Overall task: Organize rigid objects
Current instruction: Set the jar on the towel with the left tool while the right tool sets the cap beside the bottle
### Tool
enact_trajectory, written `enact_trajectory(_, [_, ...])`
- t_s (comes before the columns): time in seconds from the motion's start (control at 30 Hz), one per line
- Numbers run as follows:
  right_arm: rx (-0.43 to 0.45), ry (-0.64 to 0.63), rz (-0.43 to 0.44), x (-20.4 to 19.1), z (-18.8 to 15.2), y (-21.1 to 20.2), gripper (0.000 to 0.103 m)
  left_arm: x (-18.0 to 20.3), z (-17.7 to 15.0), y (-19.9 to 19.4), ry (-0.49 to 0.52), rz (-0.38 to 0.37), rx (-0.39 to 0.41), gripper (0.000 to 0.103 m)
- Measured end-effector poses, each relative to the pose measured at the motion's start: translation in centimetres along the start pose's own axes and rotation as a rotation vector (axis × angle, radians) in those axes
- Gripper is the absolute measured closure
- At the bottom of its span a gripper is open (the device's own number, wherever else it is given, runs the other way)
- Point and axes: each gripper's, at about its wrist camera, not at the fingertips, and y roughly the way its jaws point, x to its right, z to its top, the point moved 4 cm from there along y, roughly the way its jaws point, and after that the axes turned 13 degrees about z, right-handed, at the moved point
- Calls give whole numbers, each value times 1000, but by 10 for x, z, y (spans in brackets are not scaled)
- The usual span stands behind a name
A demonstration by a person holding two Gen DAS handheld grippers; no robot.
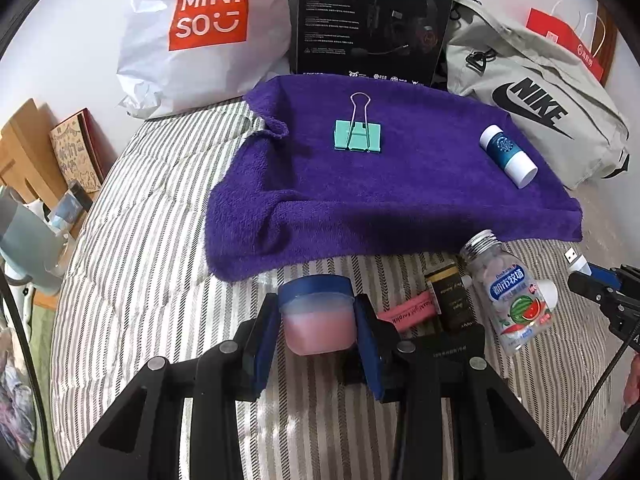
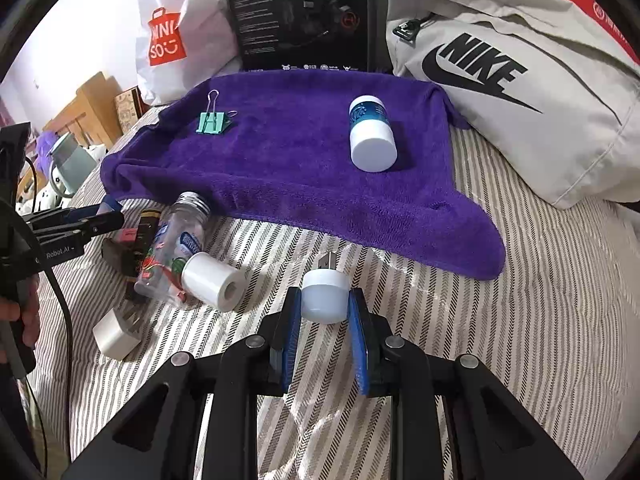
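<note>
Clamped between the blue pads of the left gripper (image 1: 318, 320) sits a small jar (image 1: 318, 318), pale pink through frosted plastic with a dark blue lid. Beyond its fingertips a mint binder clip (image 1: 357, 136) lies flat on the purple towel (image 1: 400, 200). Over on the right gripper (image 2: 325, 300), the pads pinch a white USB plug-in light (image 2: 324, 294), metal connector pointing away. Ahead of those fingers, a blue-and-white bottle (image 2: 372, 136) rests on its side on the towel.
</note>
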Motion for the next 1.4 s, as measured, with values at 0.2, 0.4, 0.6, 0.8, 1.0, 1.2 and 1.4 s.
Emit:
enact_trajectory(0.2, [6, -3, 4, -3, 1, -5, 79, -10, -2, -6, -15, -7, 2, 68])
enact_trajectory(0.4, [20, -3, 18, -6, 4, -9, 79, -15, 1, -14, -25, -8, 13, 68])
enact_trajectory(0.6, [26, -5, 29, -9, 9, -10, 79, -18, 10, -19, -34, -12, 26, 68])
enact_trajectory(0.8, [39, -7, 32, -8, 25, -14, 79, -17, 29, -20, -32, -14, 45, 68])
enact_trajectory(1.0, [53, -17, 19, 0, 50, -8, 79, -13, 54, -15, -23, -18, 58, 68])
enact_trajectory(1.2, [24, -1, -3, 20, 67, 10, 79, -3, 74, -5, 3, -17, 59, 68])
enact_trajectory(1.4, [-29, -1, -23, 40, 75, 29, 79, 8, 88, 12, 10, -20, 48, 68])
